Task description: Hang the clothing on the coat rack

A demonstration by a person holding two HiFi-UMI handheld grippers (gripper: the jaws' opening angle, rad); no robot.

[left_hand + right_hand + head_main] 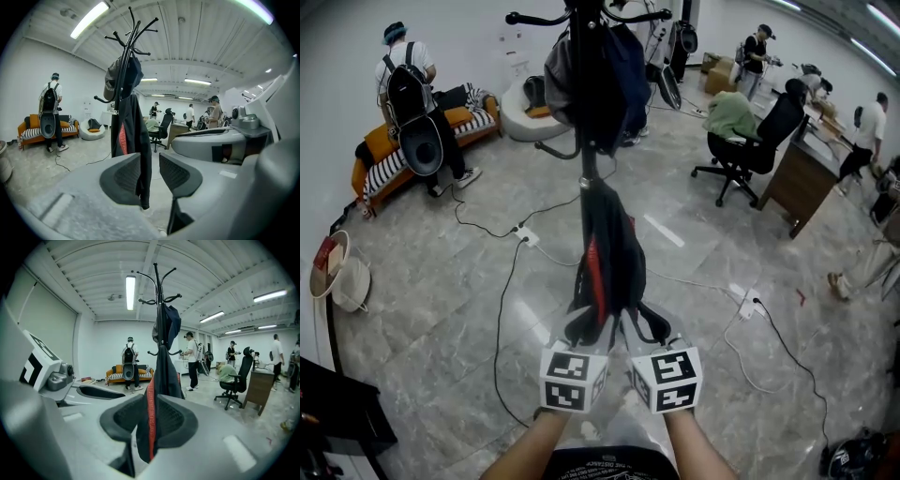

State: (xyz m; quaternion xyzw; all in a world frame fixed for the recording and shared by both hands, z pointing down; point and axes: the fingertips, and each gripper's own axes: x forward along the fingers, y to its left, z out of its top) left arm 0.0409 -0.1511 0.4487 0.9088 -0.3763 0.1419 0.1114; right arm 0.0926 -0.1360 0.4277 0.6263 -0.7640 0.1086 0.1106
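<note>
A black jacket [605, 253] with a red inner stripe hangs down from the black coat rack [581, 112], below a dark cap and other dark clothing on its upper hooks. Both grippers are at its lower hem. My left gripper [586, 330] is open. In the left gripper view the jacket's edge [139, 154] hangs between the pads, against the left pad with a gap to the right one. My right gripper [642, 326] is shut on the jacket, with the red-striped fold [150, 418] pinched between its pads [176, 420].
Cables and a power strip [526, 235] lie on the marble floor around the rack's base. A person with a backpack [408, 94] stands by an orange sofa [384, 159] at left. A seated person on an office chair [741, 141] and a desk [802, 183] are at right.
</note>
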